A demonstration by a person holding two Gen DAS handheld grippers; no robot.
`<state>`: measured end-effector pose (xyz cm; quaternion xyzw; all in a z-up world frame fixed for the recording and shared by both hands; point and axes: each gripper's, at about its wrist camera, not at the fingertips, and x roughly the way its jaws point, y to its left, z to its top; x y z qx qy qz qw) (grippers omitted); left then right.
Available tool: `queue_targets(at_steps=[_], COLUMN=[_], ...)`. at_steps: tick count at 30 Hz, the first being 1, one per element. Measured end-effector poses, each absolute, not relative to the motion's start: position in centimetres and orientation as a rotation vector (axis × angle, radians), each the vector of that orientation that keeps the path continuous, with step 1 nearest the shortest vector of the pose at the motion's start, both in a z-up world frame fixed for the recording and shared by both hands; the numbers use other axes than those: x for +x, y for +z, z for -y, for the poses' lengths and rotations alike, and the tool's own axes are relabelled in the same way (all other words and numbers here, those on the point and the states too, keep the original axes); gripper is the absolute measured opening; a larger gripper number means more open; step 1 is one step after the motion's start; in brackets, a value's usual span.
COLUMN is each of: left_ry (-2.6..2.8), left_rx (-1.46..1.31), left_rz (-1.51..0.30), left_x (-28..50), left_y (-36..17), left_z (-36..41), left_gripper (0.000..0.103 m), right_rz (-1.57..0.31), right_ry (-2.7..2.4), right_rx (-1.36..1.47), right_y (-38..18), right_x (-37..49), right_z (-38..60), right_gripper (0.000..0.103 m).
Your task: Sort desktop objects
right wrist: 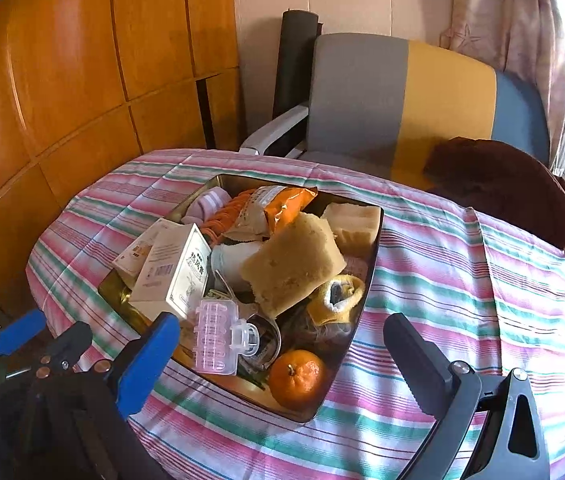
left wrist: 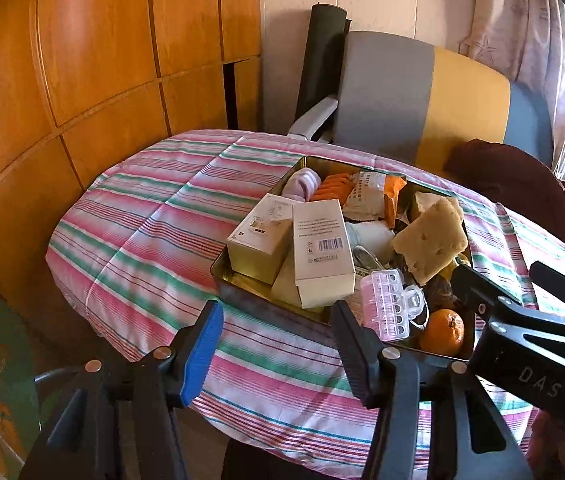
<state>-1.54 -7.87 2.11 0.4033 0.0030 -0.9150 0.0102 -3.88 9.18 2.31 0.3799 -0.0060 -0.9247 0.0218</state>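
Note:
A gold metal tin (left wrist: 242,280) (right wrist: 374,240) stands on the striped tablecloth, heaped with things: white boxes (left wrist: 322,252) (right wrist: 174,268), a yellow sponge (left wrist: 430,236) (right wrist: 294,260), an orange snack bag (right wrist: 278,204), a pink hair roller box (left wrist: 386,308) (right wrist: 216,336), a tangerine (left wrist: 442,330) (right wrist: 298,378), socks (left wrist: 302,184) (right wrist: 338,294). My left gripper (left wrist: 278,348) is open and empty, just short of the tin's near left edge. My right gripper (right wrist: 282,364) is open and empty, with its fingers either side of the tin's near corner; it also shows in the left wrist view (left wrist: 522,292).
The striped cloth (left wrist: 142,220) (right wrist: 462,280) covers the table. A grey, yellow and blue chair (left wrist: 422,100) (right wrist: 402,96) stands behind it with a dark red cloth (left wrist: 522,184) (right wrist: 514,188) on it. Wooden panels (left wrist: 82,60) line the left wall.

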Motion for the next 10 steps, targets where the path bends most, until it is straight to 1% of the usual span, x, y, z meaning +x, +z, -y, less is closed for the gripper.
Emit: queue_targets(at_steps=[10], left_ry=[-2.856], left_rx=[1.247], left_rz=[-0.008], left_x=[-1.68], left_y=[1.69], left_z=[7.81], left_gripper=[0.056], right_rz=[0.05], right_ry=[-2.852], right_rx=[1.212], right_y=[1.64], right_x=[-4.22], right_z=[-9.32], right_gripper=[0.103])
